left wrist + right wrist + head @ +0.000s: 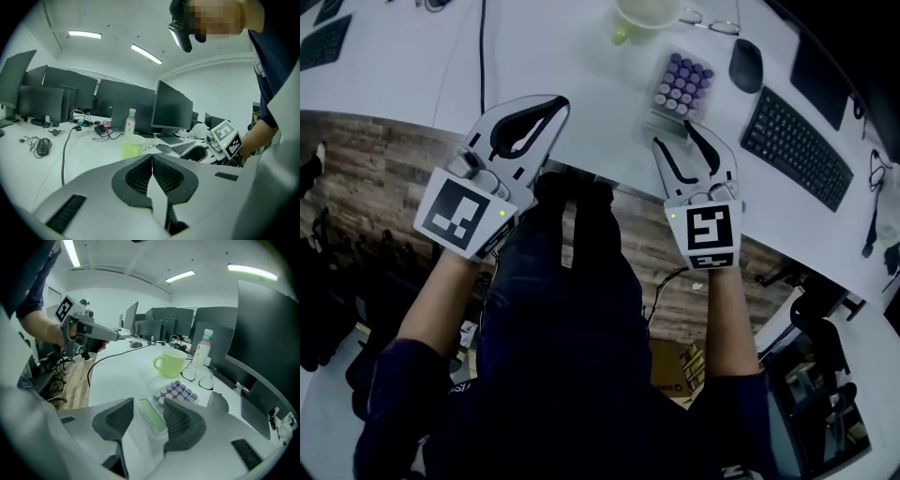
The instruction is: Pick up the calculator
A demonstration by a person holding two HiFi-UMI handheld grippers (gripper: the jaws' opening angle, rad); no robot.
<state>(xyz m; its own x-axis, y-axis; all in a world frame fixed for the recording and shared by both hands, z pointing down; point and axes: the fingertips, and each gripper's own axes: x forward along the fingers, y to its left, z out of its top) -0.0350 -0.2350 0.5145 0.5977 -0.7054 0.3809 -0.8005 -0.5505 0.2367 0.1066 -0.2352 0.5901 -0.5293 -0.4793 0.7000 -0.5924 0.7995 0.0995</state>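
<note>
On the white desk (562,56), the black keyboard (797,145) lies at 4 o'clock from the calculator (682,86). My left gripper (555,103) is closed tight with nothing in it. My right gripper (675,136) is open, one jaw on each side of the calculator's screen end. The calculator's long side runs 6 to 12 o'clock, screen toward me. The green mug (642,17) at 11 is cut off; the mouse (746,64) sits at 2.

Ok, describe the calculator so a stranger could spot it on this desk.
On the white desk, look left of the black keyboard, near the pale green mug. The calculator lies flat there, at the right tongs. Only it has rows of round purple buttons and a green screen.
</note>
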